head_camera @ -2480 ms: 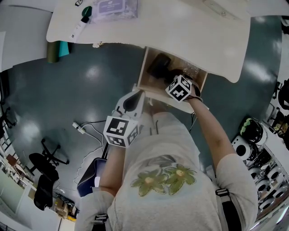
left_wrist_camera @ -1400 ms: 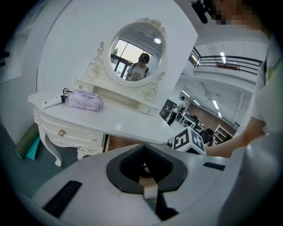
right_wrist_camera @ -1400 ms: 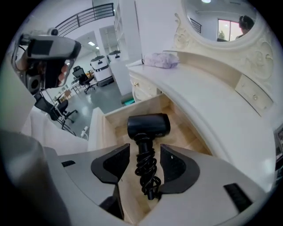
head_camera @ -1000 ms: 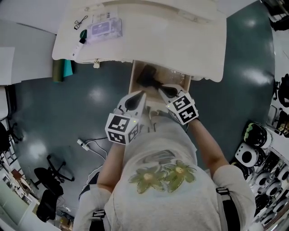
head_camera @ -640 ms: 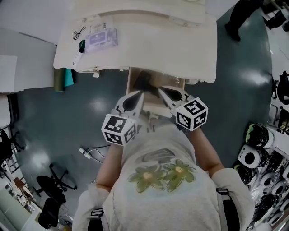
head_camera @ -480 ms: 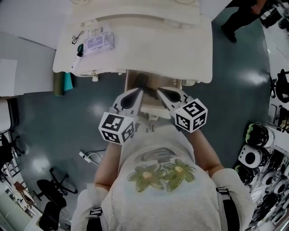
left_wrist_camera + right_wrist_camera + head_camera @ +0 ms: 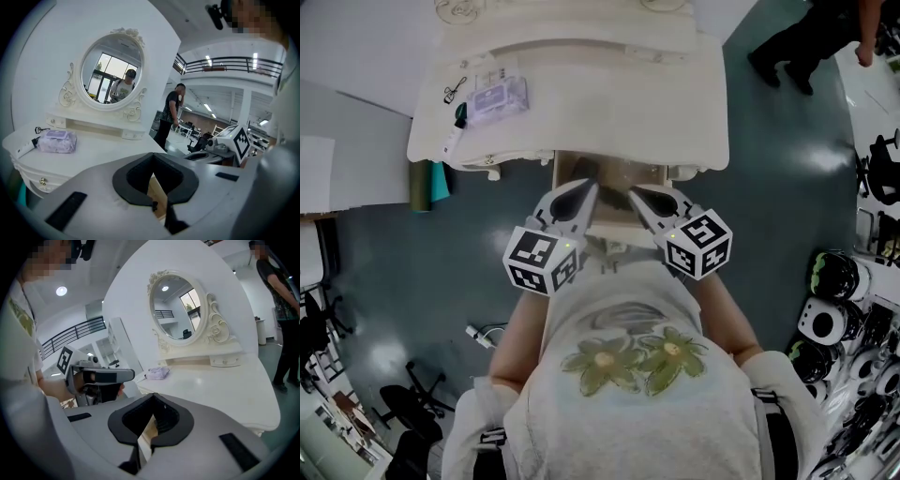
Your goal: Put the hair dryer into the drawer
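The wooden drawer stands open under the front edge of the white vanity table. A dark shape in its left part is the hair dryer, partly hidden by the table edge. My left gripper and right gripper hover side by side over the drawer's front, both shut and holding nothing. In the left gripper view the left gripper has its jaws together, with drawer wood showing through the gap. The right gripper looks the same in the right gripper view.
On the table's left lie a purple wipes pack, a tube and glasses. An oval mirror stands at the back. A person stands at the far right, and helmets line the right side.
The right gripper has come out of the drawer, leaving the hair dryer inside. Both grippers have risen and now sit side by side over the drawer's front. Less of the drawer shows.
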### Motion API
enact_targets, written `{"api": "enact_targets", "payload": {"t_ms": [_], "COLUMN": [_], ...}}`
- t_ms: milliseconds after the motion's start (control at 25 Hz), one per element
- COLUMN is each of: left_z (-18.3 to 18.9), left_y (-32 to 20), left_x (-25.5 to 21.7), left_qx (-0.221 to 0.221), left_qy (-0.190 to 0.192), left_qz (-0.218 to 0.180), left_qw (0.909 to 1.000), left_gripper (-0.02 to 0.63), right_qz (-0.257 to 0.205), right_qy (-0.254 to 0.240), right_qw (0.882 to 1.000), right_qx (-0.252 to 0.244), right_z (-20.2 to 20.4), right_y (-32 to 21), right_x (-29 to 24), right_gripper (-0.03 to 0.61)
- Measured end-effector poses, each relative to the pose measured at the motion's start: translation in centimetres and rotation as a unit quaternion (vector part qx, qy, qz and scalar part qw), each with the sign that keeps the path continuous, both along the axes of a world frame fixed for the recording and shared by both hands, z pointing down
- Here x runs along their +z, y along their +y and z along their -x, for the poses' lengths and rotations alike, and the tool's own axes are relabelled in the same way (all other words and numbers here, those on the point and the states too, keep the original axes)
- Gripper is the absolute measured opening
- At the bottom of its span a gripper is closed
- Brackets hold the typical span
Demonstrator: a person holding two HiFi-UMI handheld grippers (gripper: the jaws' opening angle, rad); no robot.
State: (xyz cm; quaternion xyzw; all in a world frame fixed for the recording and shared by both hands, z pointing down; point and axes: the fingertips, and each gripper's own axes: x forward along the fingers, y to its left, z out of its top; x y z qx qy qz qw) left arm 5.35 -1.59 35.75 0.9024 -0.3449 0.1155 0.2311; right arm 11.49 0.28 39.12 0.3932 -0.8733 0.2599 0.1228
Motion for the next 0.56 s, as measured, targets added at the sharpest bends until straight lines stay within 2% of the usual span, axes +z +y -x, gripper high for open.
{"api": "enact_targets", "payload": {"t_ms": [560], "left_z": [-0.05], "left_y": [0.95], "left_x": [0.25], "left_qx": [0.008], "left_qy": [-0.012], "left_qz": [0.0], "left_qw": [0.9999], "left_gripper": [0.011], "right_qz": [0.006], "right_qy": [0.006], "right_qw": [1.0], "right_qx": [0.005], "right_z": [0.0], "right_y": [0.79], "right_x": [0.47], "right_gripper": [0.021]}}
